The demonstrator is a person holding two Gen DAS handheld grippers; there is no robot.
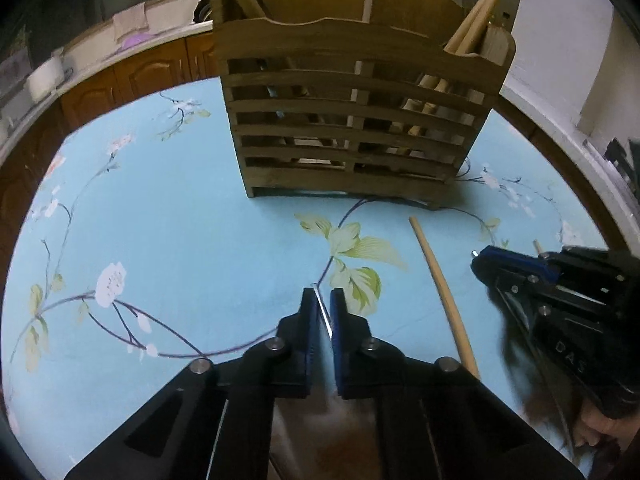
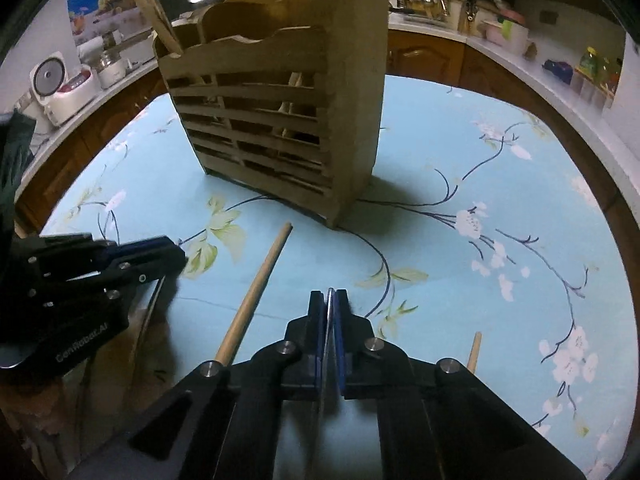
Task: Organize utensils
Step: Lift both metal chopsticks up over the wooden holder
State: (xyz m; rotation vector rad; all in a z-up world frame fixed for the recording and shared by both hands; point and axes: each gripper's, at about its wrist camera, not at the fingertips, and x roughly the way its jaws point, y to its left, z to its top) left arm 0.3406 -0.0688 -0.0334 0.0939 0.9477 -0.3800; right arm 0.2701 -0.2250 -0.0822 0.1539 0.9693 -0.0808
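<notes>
A counter point(image 1: 180, 220) under a pale blue flowered cloth carries a slatted wooden utensil holder point(image 1: 352, 120) at the back and a loose wooden chopstick point(image 1: 442, 296) lying nearer, apart from it

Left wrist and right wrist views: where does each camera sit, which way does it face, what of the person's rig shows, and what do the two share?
Left wrist: sits on the left claw, looks forward and down at the wooden utensil rack on the floral tablecloth; right claw enters at the right edge.
Right wrist: sits on the right claw, faces the rack's corner; left claw enters at the left.
Shared: rack, tablecloth, loose wooden stick between the claws; each claw pinches a thin metal edge.
</notes>
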